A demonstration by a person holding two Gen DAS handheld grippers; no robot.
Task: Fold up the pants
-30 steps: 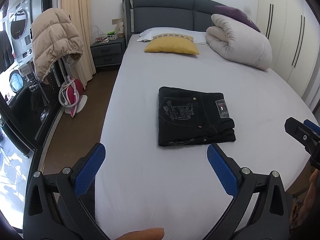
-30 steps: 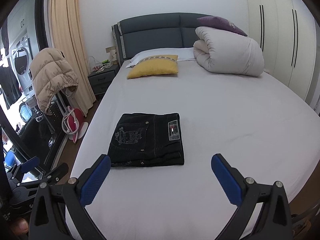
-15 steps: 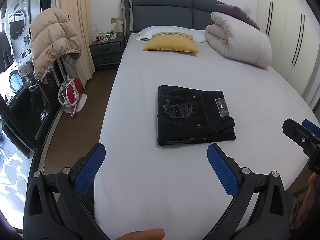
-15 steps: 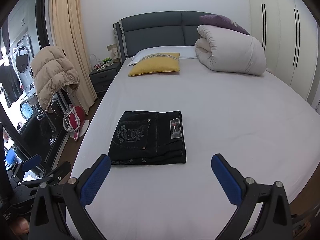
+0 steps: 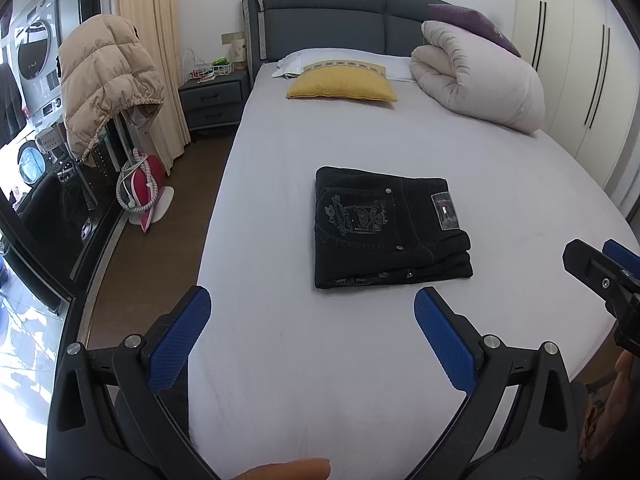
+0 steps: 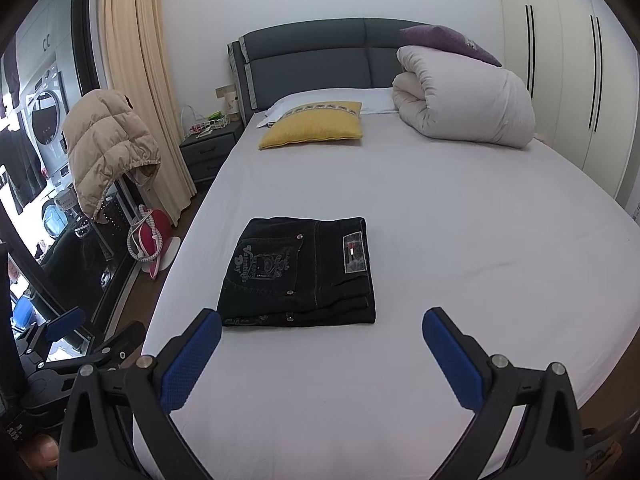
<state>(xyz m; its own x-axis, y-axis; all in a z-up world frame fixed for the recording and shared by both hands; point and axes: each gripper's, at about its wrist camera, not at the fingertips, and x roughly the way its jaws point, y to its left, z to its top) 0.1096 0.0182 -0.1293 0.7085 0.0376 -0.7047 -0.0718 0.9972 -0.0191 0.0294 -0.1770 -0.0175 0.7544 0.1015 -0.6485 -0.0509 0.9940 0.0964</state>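
Black pants (image 5: 384,228) (image 6: 300,272) lie folded into a compact rectangle on the white bed (image 5: 320,360), back pocket and label patch facing up. My left gripper (image 5: 312,320) hovers open over the sheet just short of the pants' near edge, nothing between its blue pads. My right gripper (image 6: 320,340) is also open and empty, near the pants' front edge. In the left wrist view the right gripper's fingers (image 5: 600,272) show at the far right. The left gripper (image 6: 80,340) appears at the lower left of the right wrist view.
A yellow pillow (image 5: 342,87) and a rolled white duvet (image 5: 480,80) sit at the headboard end. A beige puffer jacket (image 5: 104,80) hangs on a rack left of the bed, with a red bag (image 5: 140,188) on the floor. White wardrobes (image 6: 580,80) line the right wall.
Both grippers stay open and pulled back from the folded pants. The views drift only slightly; the pants have not moved.
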